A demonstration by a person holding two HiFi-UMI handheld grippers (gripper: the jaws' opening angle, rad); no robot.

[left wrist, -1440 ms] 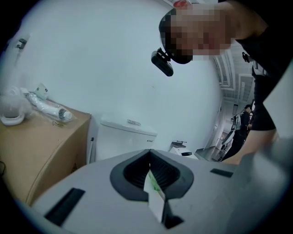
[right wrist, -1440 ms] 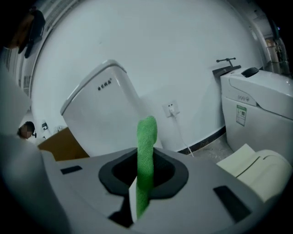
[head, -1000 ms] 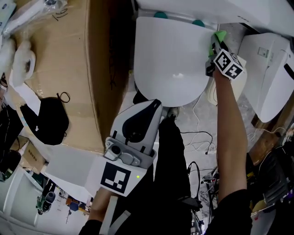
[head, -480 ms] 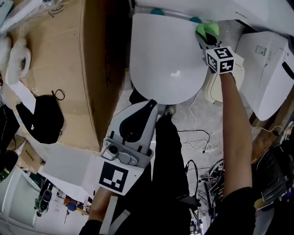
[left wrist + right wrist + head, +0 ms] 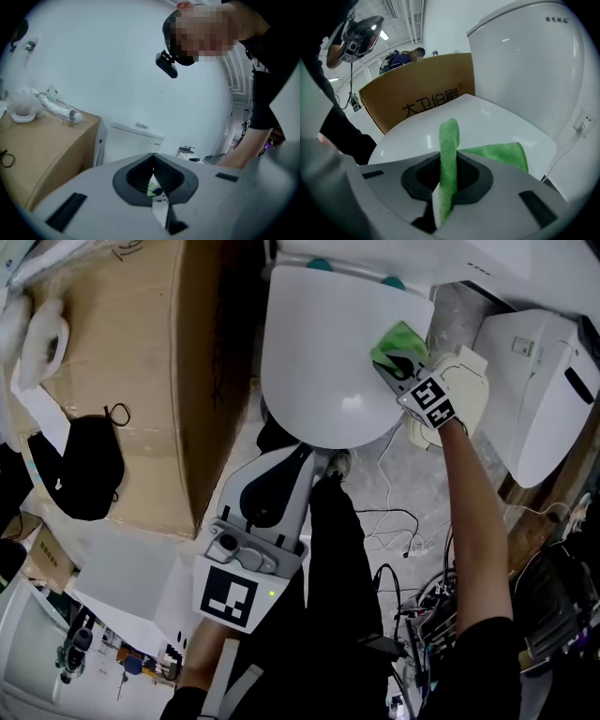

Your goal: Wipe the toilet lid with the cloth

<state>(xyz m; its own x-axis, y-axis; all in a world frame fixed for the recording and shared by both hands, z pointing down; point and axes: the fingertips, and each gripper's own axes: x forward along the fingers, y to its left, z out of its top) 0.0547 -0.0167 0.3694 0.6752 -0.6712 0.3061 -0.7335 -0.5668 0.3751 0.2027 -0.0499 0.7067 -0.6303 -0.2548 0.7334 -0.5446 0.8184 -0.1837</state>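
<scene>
The right gripper (image 5: 448, 174) is clamping its jaws on an upright fold of nubby green cloth (image 5: 449, 136), its remainder lying flat at the right edge of the glossy white oval toilet lid (image 5: 319, 352), while the left gripper (image 5: 315, 454) is hanging shut, holding nothing.

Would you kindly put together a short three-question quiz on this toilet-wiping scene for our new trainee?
1. True or false: the right gripper is shut on the green cloth.
2. Choose one. The cloth is: A, hanging clear of every surface; B, resting on the toilet lid; C, bunched wholly inside the jaws.
3. Fill in: the left gripper, held back from the lid with its jaws together, holds ____.

Key: 1 true; 2 B; 3 nothing.
</scene>
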